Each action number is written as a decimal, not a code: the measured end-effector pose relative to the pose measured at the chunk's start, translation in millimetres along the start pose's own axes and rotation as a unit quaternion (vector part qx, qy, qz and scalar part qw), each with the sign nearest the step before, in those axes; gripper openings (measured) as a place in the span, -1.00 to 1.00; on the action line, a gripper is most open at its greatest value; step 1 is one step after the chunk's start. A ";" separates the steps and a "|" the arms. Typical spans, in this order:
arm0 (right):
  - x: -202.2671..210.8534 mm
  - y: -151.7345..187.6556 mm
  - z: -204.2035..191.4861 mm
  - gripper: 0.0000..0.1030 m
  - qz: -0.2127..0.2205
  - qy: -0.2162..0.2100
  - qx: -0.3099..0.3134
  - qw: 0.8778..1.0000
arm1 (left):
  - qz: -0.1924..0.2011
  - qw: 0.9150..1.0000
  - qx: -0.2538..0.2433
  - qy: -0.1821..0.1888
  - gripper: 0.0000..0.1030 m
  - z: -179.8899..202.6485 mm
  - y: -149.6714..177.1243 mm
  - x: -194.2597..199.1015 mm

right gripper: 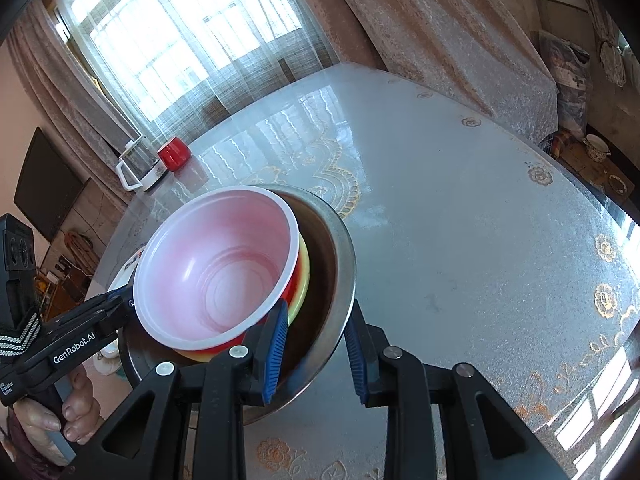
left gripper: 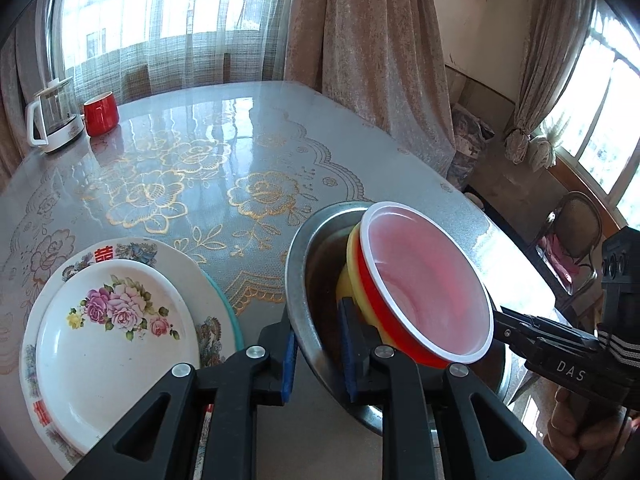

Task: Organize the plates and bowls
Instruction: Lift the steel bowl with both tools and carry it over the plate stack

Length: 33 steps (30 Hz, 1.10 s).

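Note:
A metal bowl (left gripper: 296, 256) (right gripper: 340, 264) sits tilted near the table's right edge. Inside it lean a yellow bowl (left gripper: 352, 256) (right gripper: 305, 276) and, nested in that, a red bowl with a white rim (left gripper: 424, 280) (right gripper: 216, 264). My left gripper (left gripper: 318, 350) is shut on the metal bowl's near rim, one blue pad outside and one inside. My right gripper (right gripper: 316, 354) is shut on the opposite rim in the same way and appears in the left wrist view (left gripper: 498, 320). A white plate with pink flowers (left gripper: 116, 340) lies on a larger patterned plate (left gripper: 132, 250) at the left.
A glass kettle (left gripper: 52, 116) and a red cup (left gripper: 100, 114) stand at the far left of the table (left gripper: 240, 140). A teal rim (left gripper: 232, 320) shows under the plates. A chair (left gripper: 576, 232) stands beyond the right edge. A hand (right gripper: 72, 412) holds the left gripper's handle.

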State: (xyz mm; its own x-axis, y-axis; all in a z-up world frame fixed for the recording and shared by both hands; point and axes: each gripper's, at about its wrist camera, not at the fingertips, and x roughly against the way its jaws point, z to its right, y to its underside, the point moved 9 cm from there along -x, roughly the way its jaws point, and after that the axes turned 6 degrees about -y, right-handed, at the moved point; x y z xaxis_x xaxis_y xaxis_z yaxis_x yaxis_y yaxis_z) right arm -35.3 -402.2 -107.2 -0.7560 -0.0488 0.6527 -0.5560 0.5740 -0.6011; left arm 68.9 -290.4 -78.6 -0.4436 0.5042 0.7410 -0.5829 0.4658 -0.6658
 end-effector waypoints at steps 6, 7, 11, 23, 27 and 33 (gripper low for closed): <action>3.6 -4.8 -11.3 -0.45 0.013 -0.012 0.015 1.000 | 0.016 1.000 0.007 0.001 -0.62 -5.3 -9.0 13.1; 3.3 -5.6 -12.5 -0.45 0.014 -0.015 0.015 1.000 | 0.019 1.000 0.007 0.001 -0.62 -6.2 -9.9 15.3; 0.7 -9.0 -17.1 -0.47 0.011 -0.023 0.018 1.000 | 0.027 1.000 0.015 0.002 -0.61 -12.0 -13.9 23.1; -5.4 -17.2 -49.1 -0.48 0.010 -0.040 0.053 0.998 | 0.058 0.998 0.028 -0.008 -0.60 -36.5 -23.3 46.1; -11.7 -18.2 -60.6 -0.49 0.004 -0.046 0.062 0.997 | 0.062 0.997 0.041 -0.018 -0.60 -49.5 -20.6 49.8; -17.0 -18.4 -76.7 -0.49 -0.002 -0.061 0.072 0.996 | 0.065 0.996 0.060 -0.022 -0.60 -68.6 -16.1 57.2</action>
State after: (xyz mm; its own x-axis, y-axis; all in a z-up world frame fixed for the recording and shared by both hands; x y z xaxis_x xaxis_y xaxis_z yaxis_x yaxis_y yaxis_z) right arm 14.3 -349.3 -71.9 -0.7856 -0.1547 0.5991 -0.5955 0.4517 -0.6643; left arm 99.6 -219.2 -31.5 -0.5488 0.5210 0.6537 -0.5947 0.3062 -0.7433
